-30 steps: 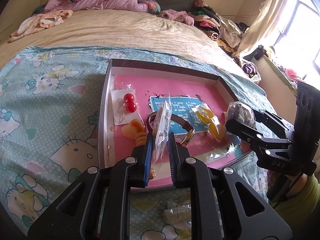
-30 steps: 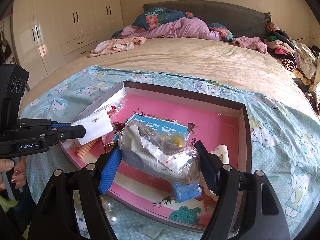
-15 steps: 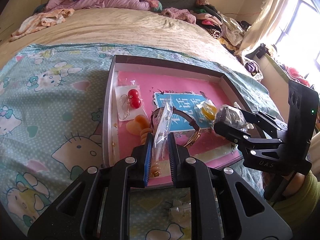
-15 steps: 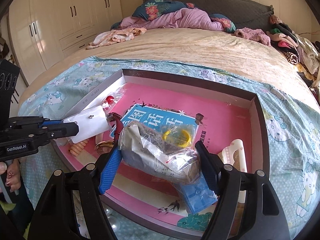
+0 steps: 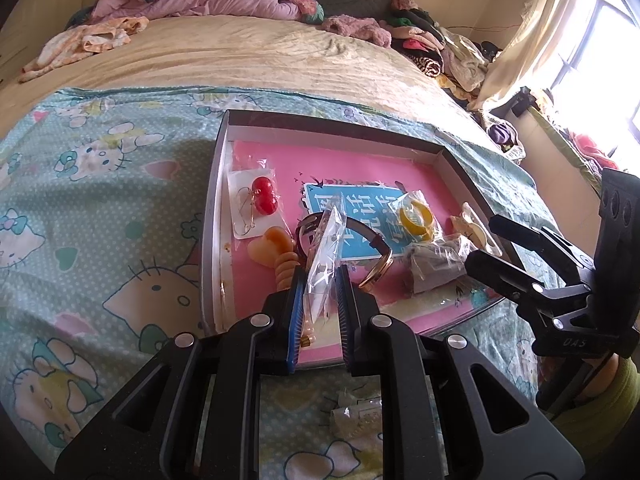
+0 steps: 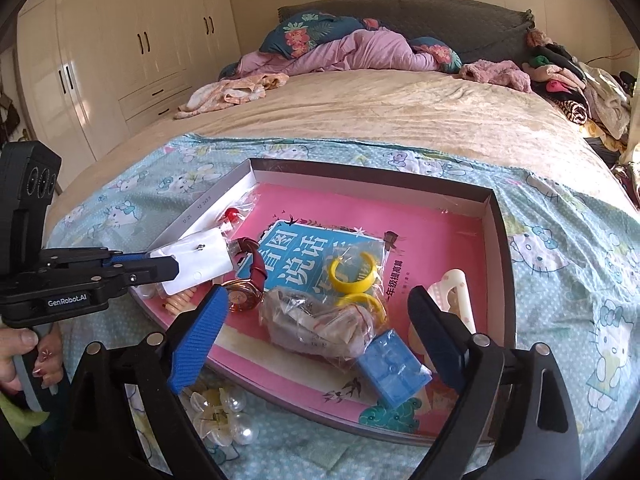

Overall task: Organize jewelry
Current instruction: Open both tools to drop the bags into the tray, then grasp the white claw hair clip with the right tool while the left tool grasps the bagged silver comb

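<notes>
Two grippers work over the bed: the right gripper [image 6: 316,332], jaws opening, has the crumpled jewelry bag [image 6: 320,324] lying free between them at twelve o'clock, long axis crosswise. The left gripper [image 5: 319,292] clamps an earring card packet [image 5: 326,252] upright. Both sit over the pink-lined box [image 6: 360,176] on a cartoon-cat blanket [image 5: 100,184].

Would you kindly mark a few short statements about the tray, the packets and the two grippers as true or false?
1. The left gripper pinches a small clear packet. True.
2. The crumpled bag is clamped by the right gripper. False: its jaws are opening and the bag lies in the tray.
3. The yellow rings lie on the bedspread. False: in the tray.
4. A pearl hair clip lies outside the tray. True.
</notes>
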`<action>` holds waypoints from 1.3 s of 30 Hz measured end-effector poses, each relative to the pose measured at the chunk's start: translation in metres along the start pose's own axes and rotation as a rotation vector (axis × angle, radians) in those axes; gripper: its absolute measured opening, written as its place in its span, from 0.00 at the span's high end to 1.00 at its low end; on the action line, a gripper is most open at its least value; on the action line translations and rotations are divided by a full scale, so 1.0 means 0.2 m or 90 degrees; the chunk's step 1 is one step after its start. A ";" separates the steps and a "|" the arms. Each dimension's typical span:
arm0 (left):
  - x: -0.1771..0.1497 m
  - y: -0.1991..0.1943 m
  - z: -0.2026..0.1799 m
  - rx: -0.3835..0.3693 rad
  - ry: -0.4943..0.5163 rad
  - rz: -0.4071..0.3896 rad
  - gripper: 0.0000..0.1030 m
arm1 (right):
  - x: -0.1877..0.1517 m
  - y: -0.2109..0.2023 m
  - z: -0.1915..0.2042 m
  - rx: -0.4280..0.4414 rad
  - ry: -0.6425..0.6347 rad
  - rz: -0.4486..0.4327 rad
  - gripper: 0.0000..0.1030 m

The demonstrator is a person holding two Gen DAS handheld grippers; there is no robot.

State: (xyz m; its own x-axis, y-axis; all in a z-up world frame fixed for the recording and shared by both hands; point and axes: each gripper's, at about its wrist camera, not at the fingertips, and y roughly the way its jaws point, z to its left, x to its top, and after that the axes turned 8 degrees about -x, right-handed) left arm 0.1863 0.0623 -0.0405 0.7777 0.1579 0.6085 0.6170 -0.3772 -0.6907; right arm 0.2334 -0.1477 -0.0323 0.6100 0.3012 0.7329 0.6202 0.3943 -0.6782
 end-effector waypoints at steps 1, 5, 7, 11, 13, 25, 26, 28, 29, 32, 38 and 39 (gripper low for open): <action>0.00 0.00 0.00 0.000 0.001 0.001 0.91 | 0.00 -0.02 0.00 -0.001 0.004 -0.003 0.10; 0.00 -0.01 -0.01 0.007 0.001 0.002 0.81 | -0.02 -0.08 -0.02 0.002 0.016 -0.009 0.08; 0.00 -0.04 -0.02 0.020 0.003 -0.006 0.57 | -0.02 -0.12 -0.02 0.003 0.020 -0.015 0.07; -0.01 -0.09 -0.06 0.033 0.009 -0.014 0.44 | -0.03 -0.21 -0.02 0.006 0.021 -0.028 0.07; -0.01 -0.12 -0.08 0.042 0.016 -0.019 0.38 | -0.04 -0.24 -0.02 0.007 0.020 -0.034 0.06; -0.08 -0.27 -0.14 0.085 0.033 -0.033 0.09 | -0.09 -0.40 0.01 0.004 0.013 -0.050 0.05; -0.09 -0.28 -0.14 0.086 0.034 -0.035 0.09 | -0.09 -0.40 0.01 0.003 0.012 -0.050 0.05; -0.11 -0.30 -0.14 0.089 0.037 -0.036 0.09 | -0.10 -0.41 0.02 0.003 0.008 -0.049 0.05; -0.11 -0.30 -0.14 0.090 0.039 -0.036 0.09 | -0.10 -0.42 0.03 0.004 0.006 -0.046 0.05; -0.14 -0.32 -0.14 0.092 0.041 -0.035 0.09 | -0.13 -0.43 0.05 0.005 0.000 -0.042 0.05; -0.20 -0.33 -0.12 0.094 0.039 -0.027 0.09 | -0.18 -0.41 0.08 0.008 -0.011 -0.024 0.05; -0.21 -0.33 -0.12 0.093 0.038 -0.025 0.09 | -0.18 -0.40 0.08 0.008 -0.012 -0.021 0.05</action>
State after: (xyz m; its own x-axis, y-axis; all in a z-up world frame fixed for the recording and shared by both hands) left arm 0.1094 0.0583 -0.0118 0.7467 0.1138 0.6553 0.6611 -0.2349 -0.7126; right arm 0.1529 -0.1761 -0.0037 0.5802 0.3046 0.7554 0.6327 0.4154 -0.6535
